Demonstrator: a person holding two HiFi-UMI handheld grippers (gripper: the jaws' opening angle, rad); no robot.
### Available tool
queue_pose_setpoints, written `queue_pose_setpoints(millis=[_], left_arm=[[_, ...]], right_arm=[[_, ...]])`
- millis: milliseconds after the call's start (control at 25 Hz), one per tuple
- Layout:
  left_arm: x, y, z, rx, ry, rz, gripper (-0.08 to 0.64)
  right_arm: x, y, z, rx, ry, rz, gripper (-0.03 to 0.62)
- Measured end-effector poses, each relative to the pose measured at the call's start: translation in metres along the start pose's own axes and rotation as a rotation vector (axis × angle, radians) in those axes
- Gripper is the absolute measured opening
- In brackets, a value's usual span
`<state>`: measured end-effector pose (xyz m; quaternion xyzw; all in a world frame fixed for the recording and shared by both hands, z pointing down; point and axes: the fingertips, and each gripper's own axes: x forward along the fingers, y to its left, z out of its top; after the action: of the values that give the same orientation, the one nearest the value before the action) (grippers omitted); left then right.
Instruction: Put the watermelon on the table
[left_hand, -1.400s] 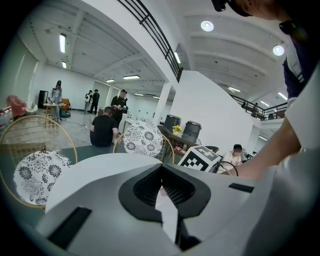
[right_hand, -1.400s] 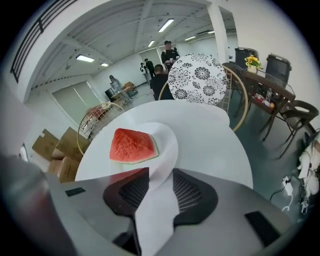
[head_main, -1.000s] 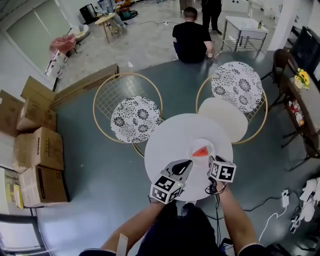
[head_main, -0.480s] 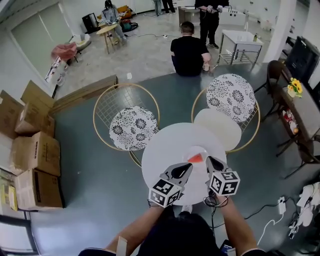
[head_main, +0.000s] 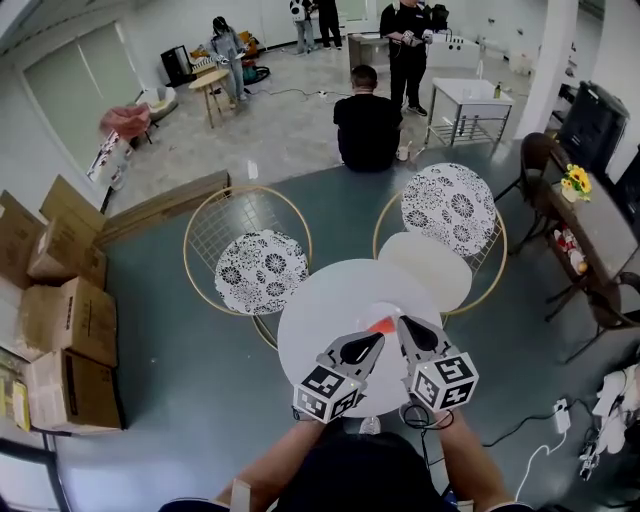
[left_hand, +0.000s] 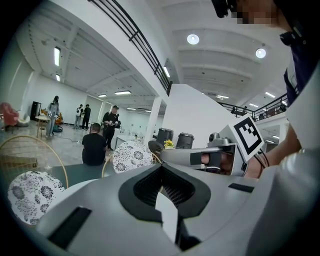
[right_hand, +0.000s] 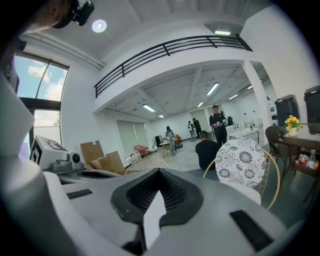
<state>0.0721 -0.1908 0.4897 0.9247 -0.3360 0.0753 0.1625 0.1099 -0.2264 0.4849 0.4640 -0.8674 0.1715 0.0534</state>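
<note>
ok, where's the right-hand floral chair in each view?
Head view: right-hand floral chair, upper right of centre.
Left gripper view: centre-left, above the tool's body.
Right gripper view: right of centre.
Shared landmark: seated person in black, to the chair's left in all three views.

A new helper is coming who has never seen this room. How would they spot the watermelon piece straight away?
Start at the big round white table just this side of the two gold wire chairs. A little right of its middle, seen from the head view, lies the watermelon slice. It is the only red thing on that white top.
</note>
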Motion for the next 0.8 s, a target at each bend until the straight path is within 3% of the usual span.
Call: queue_pose_setpoints(millis=[280,800], left_arm=[[-0.007,-0.007,0.023,0.022,-0.052,0.006,0.003],[-0.016,-0.011,0.034,0.009,-0.086,0.019,0.003]], right_arm=[[-0.015,0.021,0.029,-0.079,-0.088,0.047,0.005],[-0.022,0.027,0.037,-0.100,-0.119,0.056,0.005]])
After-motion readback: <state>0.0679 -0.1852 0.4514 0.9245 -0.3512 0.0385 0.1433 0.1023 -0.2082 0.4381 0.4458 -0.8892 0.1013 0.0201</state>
